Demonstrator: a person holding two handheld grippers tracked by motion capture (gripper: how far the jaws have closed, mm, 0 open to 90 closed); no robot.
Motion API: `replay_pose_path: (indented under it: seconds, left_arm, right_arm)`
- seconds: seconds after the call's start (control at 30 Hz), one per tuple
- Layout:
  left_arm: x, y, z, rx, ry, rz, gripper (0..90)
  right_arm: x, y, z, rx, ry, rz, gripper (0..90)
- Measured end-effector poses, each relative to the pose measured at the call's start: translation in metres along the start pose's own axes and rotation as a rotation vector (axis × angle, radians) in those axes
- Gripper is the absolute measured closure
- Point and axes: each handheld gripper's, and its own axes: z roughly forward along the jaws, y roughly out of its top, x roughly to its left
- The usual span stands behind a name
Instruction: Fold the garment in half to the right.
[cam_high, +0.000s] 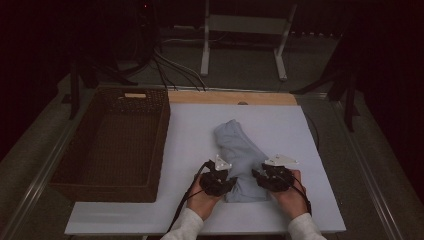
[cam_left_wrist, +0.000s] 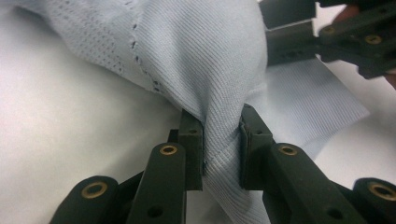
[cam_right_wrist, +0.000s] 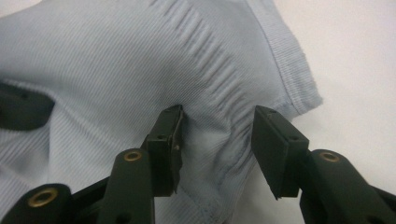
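White tabletop (cam_high: 190, 150) fills the middle of the high view, lit against a dark room. Nearest the viewer, two sleeved forearms come in from the bottom edge, each hand wrapped around a black gripper.

Left gripper (cam_left_wrist: 222, 140): its jaws are drawn close together and pinch a bunched ridge of the pale blue garment (cam_high: 239, 157), the ribbed cloth squeezed between both pads and rising in a fold beyond them. Seen from above, this gripper (cam_high: 218, 179) sits at the garment's near left edge, with its grey plate on top and its cable trailing back past the wrist.

Right gripper (cam_right_wrist: 217, 140): its jaws stand partly apart, with a puckered hump of the same cloth gathered between them; the left pad presses into the fabric, and creases run up from the grip. Whether the right pad bears fully on the cloth cannot be told. From above, this gripper (cam_high: 274, 176) sits at the garment's near right edge, just beside the left one, cloth between them.

Beyond both grippers the garment extends away across the tabletop as a loosely folded strip, its far end rounded.

Left of the left gripper, well apart, a dark wicker basket (cam_high: 114, 145) stands on the table's left side. Farther off, a white metal stand (cam_high: 245, 35) and cables (cam_high: 170, 70) lie on the floor.
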Motion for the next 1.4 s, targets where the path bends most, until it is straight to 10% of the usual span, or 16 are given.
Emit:
replay_pose_path:
  seconds: [0.47,1.4]
  left_arm:
    - [-0.002,-0.011,-0.004,0.015,-0.087,-0.026,55.9]
    - [0.004,-0.005,-0.01,-0.03,-0.089,-0.046,36.1]
  right_arm:
    - [-0.004,0.001,0.001,-0.007,-0.016,0.023,53.8]
    - [0.003,-0.025,-0.034,0.018,0.041,0.086,41.9]
